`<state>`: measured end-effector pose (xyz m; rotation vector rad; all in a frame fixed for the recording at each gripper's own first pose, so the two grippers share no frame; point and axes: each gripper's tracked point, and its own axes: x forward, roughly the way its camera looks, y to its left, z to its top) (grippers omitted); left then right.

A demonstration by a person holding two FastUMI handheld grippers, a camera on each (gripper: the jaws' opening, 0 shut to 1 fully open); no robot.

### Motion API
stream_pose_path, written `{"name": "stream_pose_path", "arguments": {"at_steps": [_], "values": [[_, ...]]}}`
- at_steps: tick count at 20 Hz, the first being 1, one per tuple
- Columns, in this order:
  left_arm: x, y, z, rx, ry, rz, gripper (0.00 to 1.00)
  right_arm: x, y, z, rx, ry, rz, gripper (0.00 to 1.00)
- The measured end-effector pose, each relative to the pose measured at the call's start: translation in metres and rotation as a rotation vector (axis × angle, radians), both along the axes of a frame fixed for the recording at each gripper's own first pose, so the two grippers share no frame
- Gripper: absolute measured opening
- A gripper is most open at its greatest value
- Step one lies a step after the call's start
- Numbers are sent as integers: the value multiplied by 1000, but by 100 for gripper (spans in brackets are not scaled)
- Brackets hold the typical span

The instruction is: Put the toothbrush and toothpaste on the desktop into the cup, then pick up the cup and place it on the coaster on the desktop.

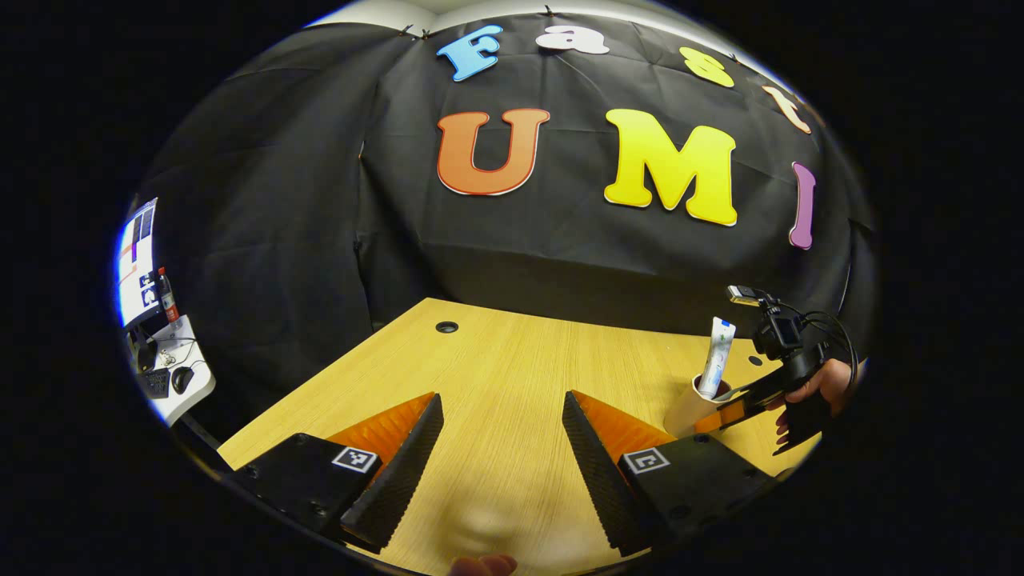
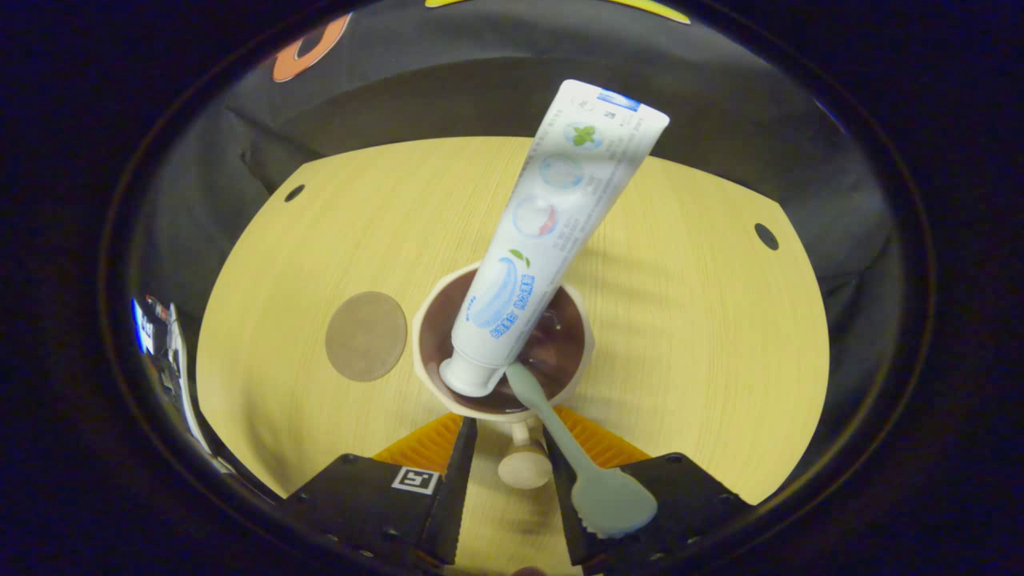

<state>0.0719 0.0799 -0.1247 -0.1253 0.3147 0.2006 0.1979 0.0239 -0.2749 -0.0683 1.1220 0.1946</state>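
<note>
In the right gripper view a cream cup [image 2: 582, 320] with a dark inside stands on the wooden desktop [image 2: 704, 320]. A white toothpaste tube [image 2: 552, 232] stands in it cap down. A pale green toothbrush [image 2: 596, 488] leans out of the cup over my right gripper's right finger. My right gripper [image 2: 510, 428] has a finger on each side of the cup's knob handle [image 2: 524, 468], with a strip of table showing between the knob and the left finger. A round brown coaster [image 2: 366, 336] lies just left of the cup. My left gripper [image 1: 502, 416] hovers open over bare table. Cup [image 1: 680, 412], tube [image 1: 718, 360] and right gripper [image 1: 732, 412] are at its far right.
A hand [image 1: 824, 384] holds the right gripper, with a camera and cables on top. Round cable holes [image 2: 766, 236] sit near the table's far corners. Black cloth walls close the back and sides. A small side table with clutter [image 1: 172, 376] stands at the far left.
</note>
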Motion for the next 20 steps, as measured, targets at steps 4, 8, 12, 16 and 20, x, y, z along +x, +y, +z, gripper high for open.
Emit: {"name": "stream_pose_path", "arguments": {"at_steps": [4, 8, 12, 16, 20], "values": [[-2, -2, -2, 1, 11, -4, 95, 0, 4, -3, -20, 8, -3, 29], [-7, 0, -4, 3, 35, -1, 95, 1, 4, 2, -41, -6, 9, 23], [-16, 1, -6, 2, 40, -5, 95, 2, 4, 2, -49, -22, 21, 13], [-29, 8, -9, -12, 51, 12, 95, 4, 6, 5, -48, -61, 35, 10], [-39, 21, -5, -15, 40, 37, 95, 3, 5, 5, -36, -72, 73, 10]]}}
